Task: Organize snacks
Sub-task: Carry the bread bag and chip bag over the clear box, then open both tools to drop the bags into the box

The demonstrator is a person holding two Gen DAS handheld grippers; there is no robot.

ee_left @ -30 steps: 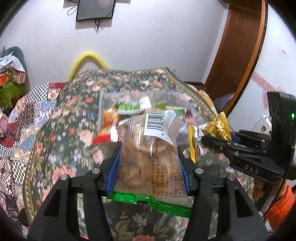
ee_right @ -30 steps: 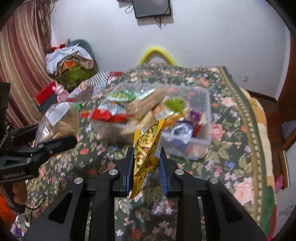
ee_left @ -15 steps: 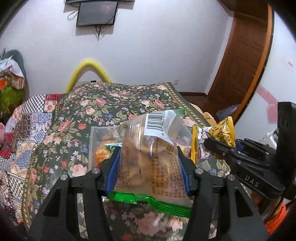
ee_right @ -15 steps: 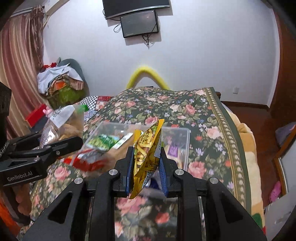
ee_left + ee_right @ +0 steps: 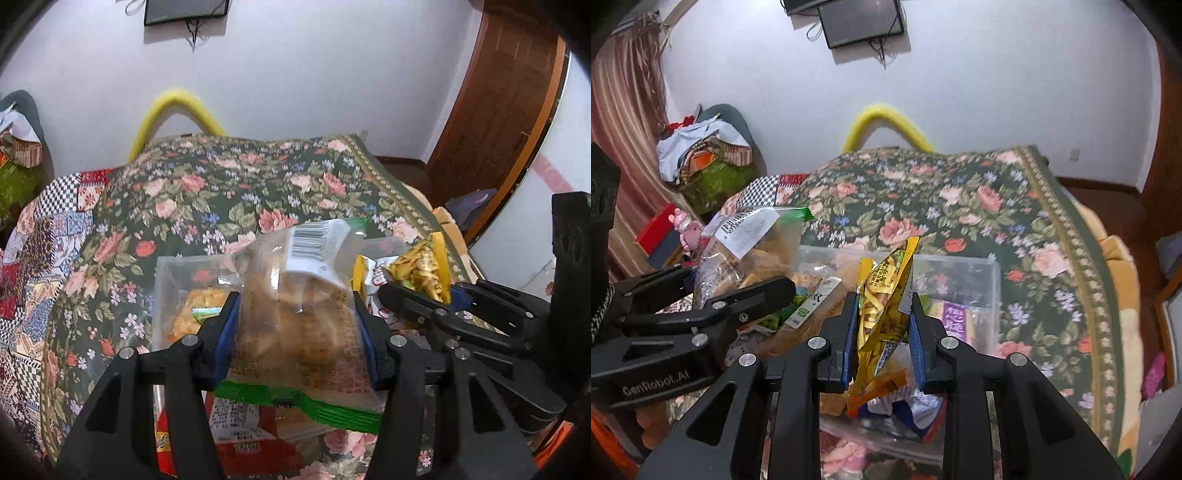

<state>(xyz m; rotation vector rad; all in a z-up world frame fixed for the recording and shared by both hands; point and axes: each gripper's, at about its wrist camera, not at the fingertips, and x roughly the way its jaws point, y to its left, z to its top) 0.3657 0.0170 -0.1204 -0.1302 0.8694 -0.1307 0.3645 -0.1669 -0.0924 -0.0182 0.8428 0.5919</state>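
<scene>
My left gripper [image 5: 295, 328] is shut on a clear bag of brown biscuits [image 5: 295, 317] with a barcode label and green edge. It hangs over a clear plastic box [image 5: 166, 280] holding several snack packets. My right gripper [image 5: 882, 325] is shut on a yellow snack packet [image 5: 882, 306], held upright over the same box [image 5: 991, 291]. The right gripper with its yellow packet shows at the right of the left wrist view [image 5: 417, 288]. The left gripper and biscuit bag [image 5: 746, 243] show at the left of the right wrist view.
The box stands on a bed with a dark floral cover [image 5: 221, 192]. A patchwork quilt [image 5: 33, 251] lies on the left side. A yellow padded bar [image 5: 886, 122] rises behind the bed. Piled clothes [image 5: 705, 155] sit at left, a wooden door [image 5: 491, 129] at right.
Both grippers, still holding their packets, have moved forward and down over the box. The box now sits right below both packets.
</scene>
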